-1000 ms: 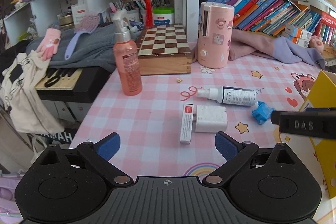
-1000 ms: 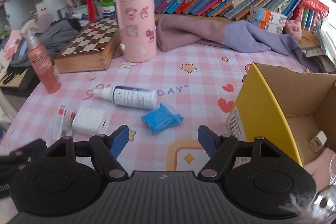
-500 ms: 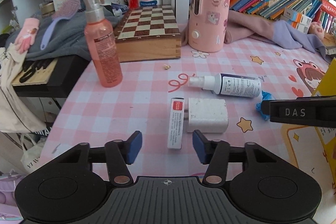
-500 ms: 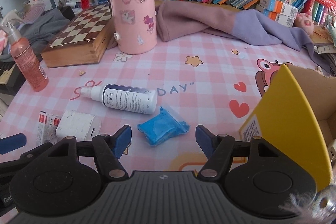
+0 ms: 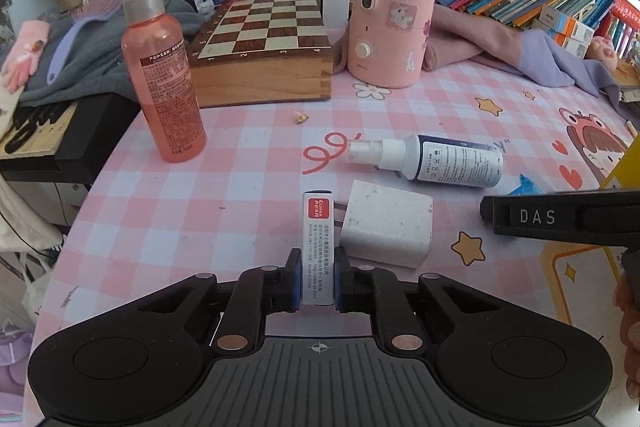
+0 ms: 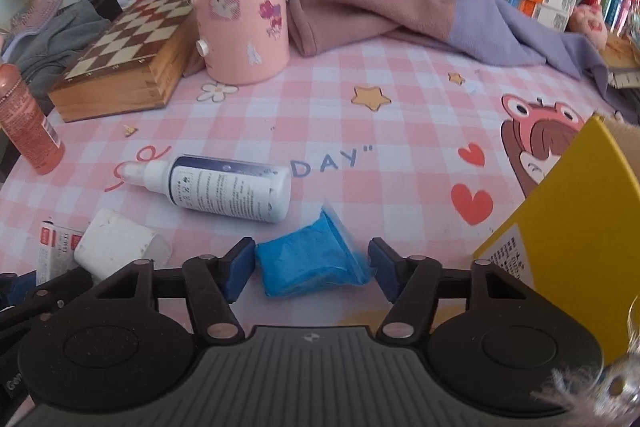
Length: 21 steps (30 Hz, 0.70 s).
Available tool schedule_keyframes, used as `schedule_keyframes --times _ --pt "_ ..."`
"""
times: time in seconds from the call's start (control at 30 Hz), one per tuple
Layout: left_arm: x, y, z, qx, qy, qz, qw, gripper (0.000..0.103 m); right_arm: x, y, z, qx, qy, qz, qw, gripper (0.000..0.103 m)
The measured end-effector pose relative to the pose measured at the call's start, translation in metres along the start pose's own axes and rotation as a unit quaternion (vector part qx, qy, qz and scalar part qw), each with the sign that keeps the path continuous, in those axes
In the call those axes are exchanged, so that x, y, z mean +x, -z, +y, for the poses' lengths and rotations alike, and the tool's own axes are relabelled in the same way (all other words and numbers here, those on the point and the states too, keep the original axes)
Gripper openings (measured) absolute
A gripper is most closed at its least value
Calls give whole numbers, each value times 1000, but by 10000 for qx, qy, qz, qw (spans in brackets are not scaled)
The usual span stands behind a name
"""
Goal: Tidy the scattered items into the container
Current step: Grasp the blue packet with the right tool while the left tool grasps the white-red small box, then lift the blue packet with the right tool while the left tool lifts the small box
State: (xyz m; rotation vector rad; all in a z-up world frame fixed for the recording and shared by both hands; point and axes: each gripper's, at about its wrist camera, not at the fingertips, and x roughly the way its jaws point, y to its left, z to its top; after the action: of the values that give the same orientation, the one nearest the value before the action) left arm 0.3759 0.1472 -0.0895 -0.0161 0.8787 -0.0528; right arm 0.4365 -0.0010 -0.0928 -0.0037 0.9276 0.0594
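The narrow white box (image 5: pixel 318 247) with a red label lies on the pink checked desk (image 5: pixel 240 155), just beside a white block (image 5: pixel 386 223). The left gripper (image 5: pixel 317 283) pinches its near end; a second ago those fingers stood wide apart and farther from it. The right gripper (image 6: pixel 312 265) has been closing, its fingers straddling a blue packet (image 6: pixel 310 259) beside the yellow container (image 6: pixel 568 227), seemingly not yet pressing.
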Motion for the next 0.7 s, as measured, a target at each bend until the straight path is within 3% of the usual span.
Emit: schedule_keyframes --times 0.17,0.7 --pt "-3 -1 3 -48 42 -11 10000 13 -2 0 5 -150 -16 -10 9999 46" --pt "-67 -4 8 -306 436 -501 9973 13 -68 10 4 -11 -112 -543 9985 45"
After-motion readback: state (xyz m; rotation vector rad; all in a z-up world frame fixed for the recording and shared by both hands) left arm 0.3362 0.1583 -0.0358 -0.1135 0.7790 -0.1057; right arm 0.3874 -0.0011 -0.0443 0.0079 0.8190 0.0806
